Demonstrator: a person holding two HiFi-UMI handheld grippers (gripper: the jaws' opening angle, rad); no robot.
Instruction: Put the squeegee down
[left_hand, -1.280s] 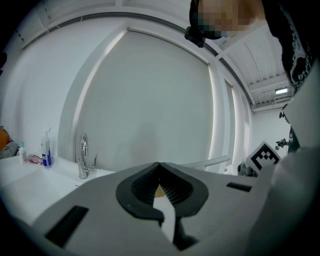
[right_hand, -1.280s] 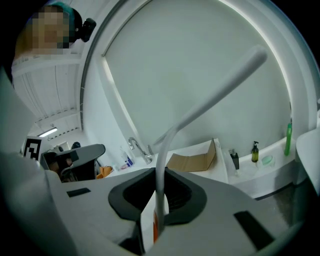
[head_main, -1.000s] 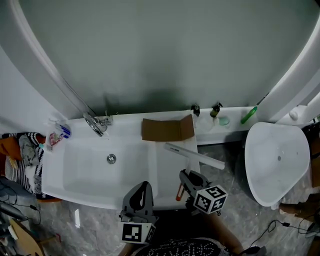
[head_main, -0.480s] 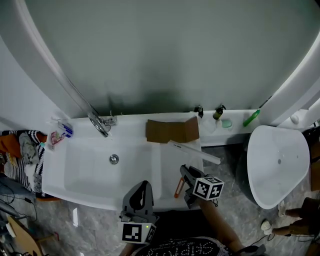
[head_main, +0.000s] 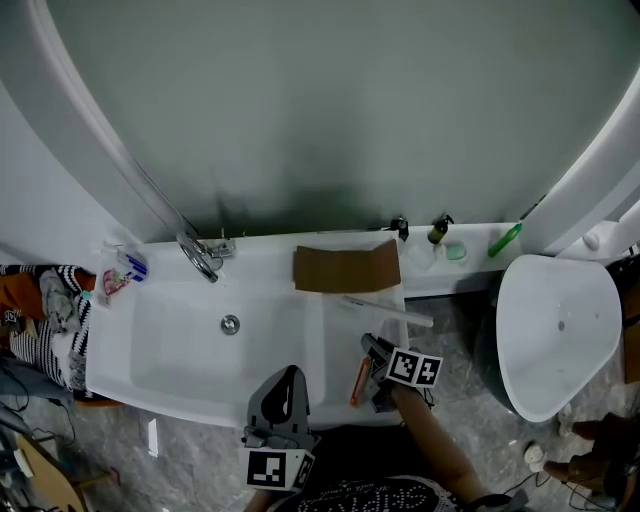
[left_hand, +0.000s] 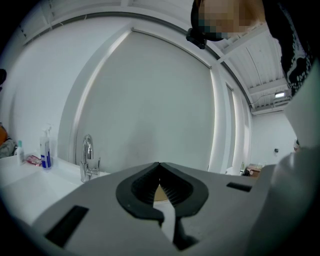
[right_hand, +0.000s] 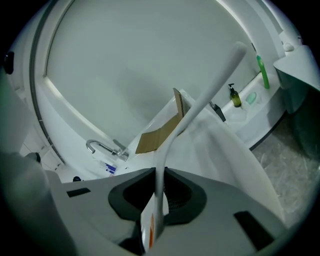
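Observation:
The squeegee (head_main: 388, 311) has a long white blade and a white handle with an orange end. It hangs over the right part of the white counter (head_main: 330, 345), its blade just in front of a brown cardboard piece (head_main: 345, 268). My right gripper (head_main: 372, 352) is shut on the handle at the counter's front edge. In the right gripper view the handle (right_hand: 159, 197) passes between the jaws and the blade runs up and to the right. My left gripper (head_main: 289, 378) is shut with nothing in it, at the front edge left of the squeegee. The left gripper view shows it (left_hand: 160, 181) closed.
A sink basin (head_main: 190, 345) with a chrome faucet (head_main: 200, 255) fills the counter's left. Small bottles (head_main: 128, 265) stand at its far left corner. A soap bottle (head_main: 438, 229) and a green bottle (head_main: 505, 240) sit on the back ledge. A white bowl-shaped fixture (head_main: 555, 335) stands at the right.
My right gripper has moved a little forward over the counter with the squeegee, whose blade now looks shorter and lies closer to the cardboard. The left gripper has stayed put.

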